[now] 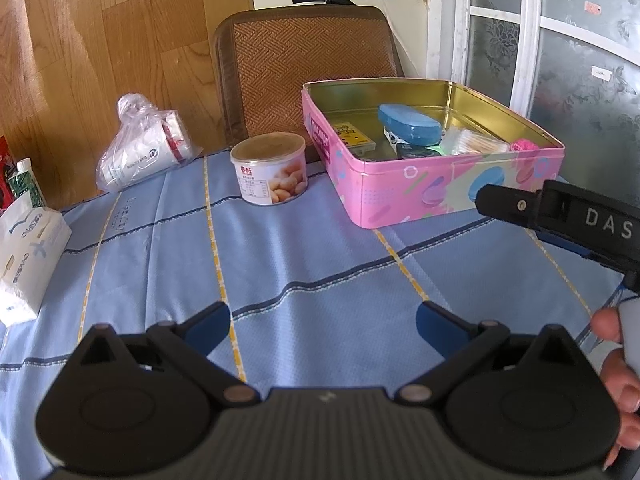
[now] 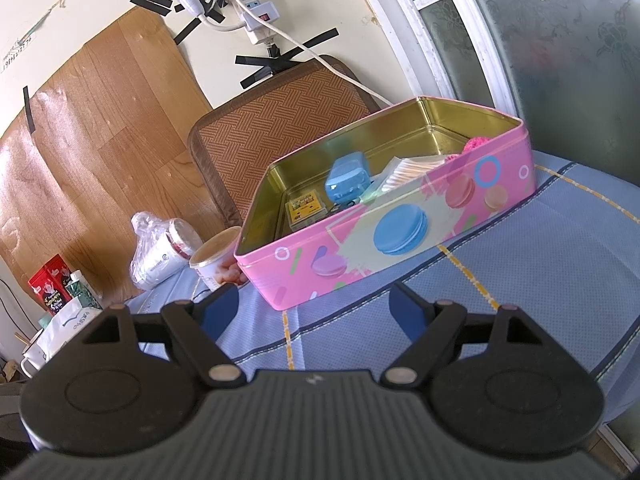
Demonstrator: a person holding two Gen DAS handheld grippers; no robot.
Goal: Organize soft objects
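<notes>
Grippers both tilt down over the blue quilted cloth (image 1: 280,248) on the surface, left gripper (image 1: 323,322) and right gripper (image 2: 316,306) with jaws spread wide, holding nothing. At one o'clock stands the glossy pink rectangular tin (image 1: 404,188), gold inside, holding a fuzzy pink soft ball (image 1: 524,145) and a smooth blue oval case (image 1: 408,124).

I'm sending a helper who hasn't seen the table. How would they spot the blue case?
Find the pink tin with macaron pictures on the blue tablecloth. Inside, near the middle, lies the blue case: oval, smooth and hard-looking, resting above flatter items, unlike the fuzzy pink thing in the corner.
</notes>
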